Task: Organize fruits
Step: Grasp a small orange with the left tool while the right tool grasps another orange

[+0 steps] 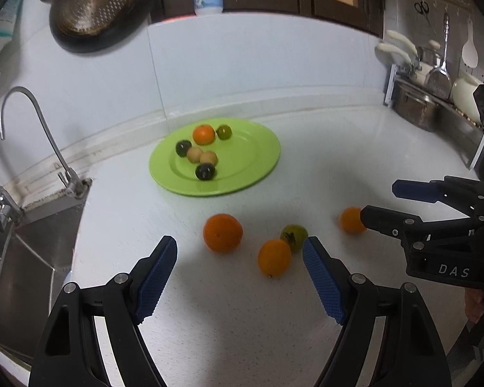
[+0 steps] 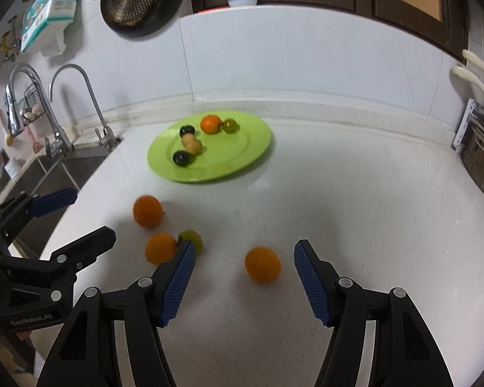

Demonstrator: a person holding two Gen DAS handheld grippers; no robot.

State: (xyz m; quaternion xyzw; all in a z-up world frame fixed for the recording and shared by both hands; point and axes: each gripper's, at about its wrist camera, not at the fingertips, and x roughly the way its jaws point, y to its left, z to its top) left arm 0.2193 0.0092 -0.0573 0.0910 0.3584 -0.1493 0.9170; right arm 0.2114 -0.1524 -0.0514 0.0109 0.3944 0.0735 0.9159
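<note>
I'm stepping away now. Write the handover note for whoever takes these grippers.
Left gripper: open, empty, over the counter near three loose fruits.
Right gripper: open, empty, an orange lying between its fingers, not gripped.
Green plate by the back wall already holds six small fruits.
Loose on the counter: that orange, a larger orange, another orange touching a green fruit.
Left: move those four onto the plate.

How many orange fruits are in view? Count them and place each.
4. One sits on the green plate at its back. Three lie on the counter: left, middle beside a green fruit, right. None seems hidden.
</note>
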